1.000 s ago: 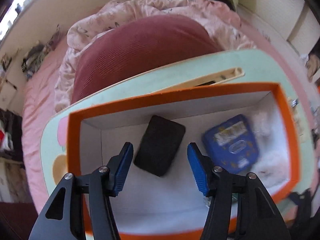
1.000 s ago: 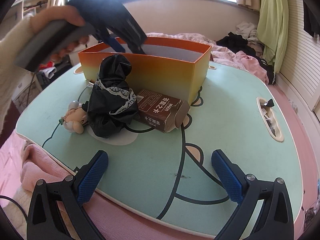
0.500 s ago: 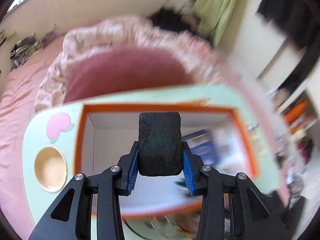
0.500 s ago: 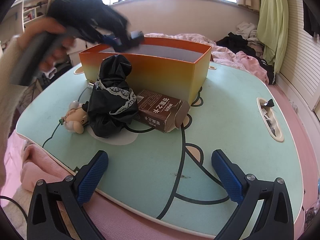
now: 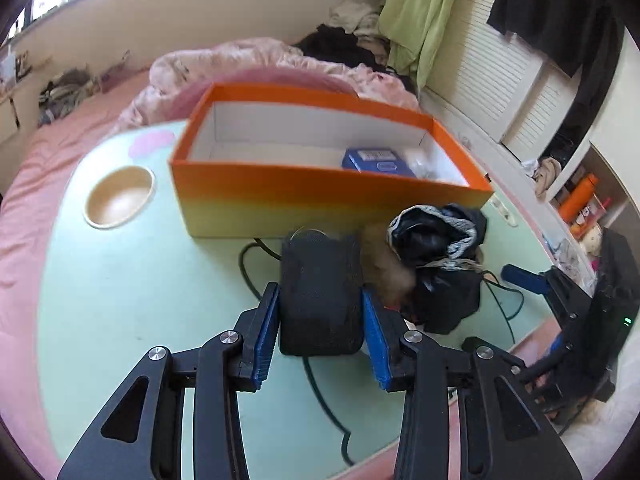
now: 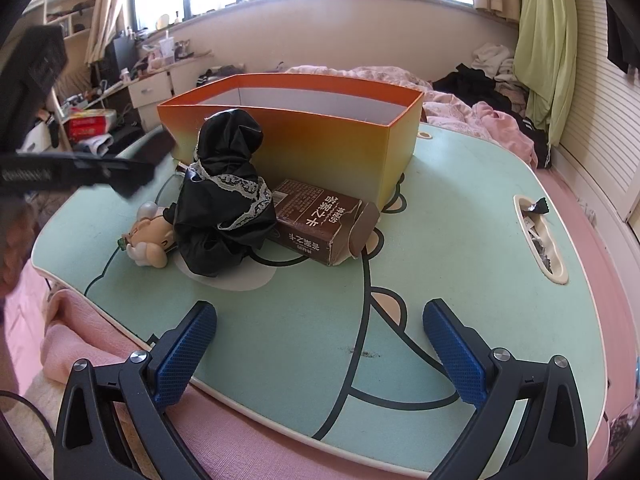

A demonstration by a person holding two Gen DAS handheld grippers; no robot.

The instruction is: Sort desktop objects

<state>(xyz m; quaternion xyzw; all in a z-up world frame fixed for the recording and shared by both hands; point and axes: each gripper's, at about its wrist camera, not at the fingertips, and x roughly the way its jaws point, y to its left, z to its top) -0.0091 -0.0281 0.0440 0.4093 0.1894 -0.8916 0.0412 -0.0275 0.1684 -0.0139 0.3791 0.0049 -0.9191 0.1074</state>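
Left gripper (image 5: 320, 320), lower centre of the left wrist view: blue pads clamped on a black, rounded, rough-textured block (image 5: 320, 292), held upright above the pale green tabletop (image 5: 120, 280), short of the box; right gripper (image 6: 316, 344), bottom of the right wrist view: jaws wide, holding nothing, hovering at the near table edge above pink bedding.

Middle ground, right wrist view: small cream doll figure (image 6: 150, 240) lying on its side at centre left, touching a crumpled black satin garment with white lace trim (image 6: 224, 200); brown drink carton with printed characters (image 6: 324, 226) lying flat just right of the garment, its flap open.

Beyond, upper centre of the left wrist view: open rectangular cardboard box, orange fading to yellow outside, white inside (image 5: 320, 196); blue packet (image 5: 376, 160) at its right end; round wooden recess (image 5: 120, 196) in the table, left of the box.

Step in hand, as judged: the block is carried clear of the box, destination uncertain; next move calls for a chosen bare spot, lowering level, then parting the pads; the loose garment, doll and carton remain unsorted beside the box.
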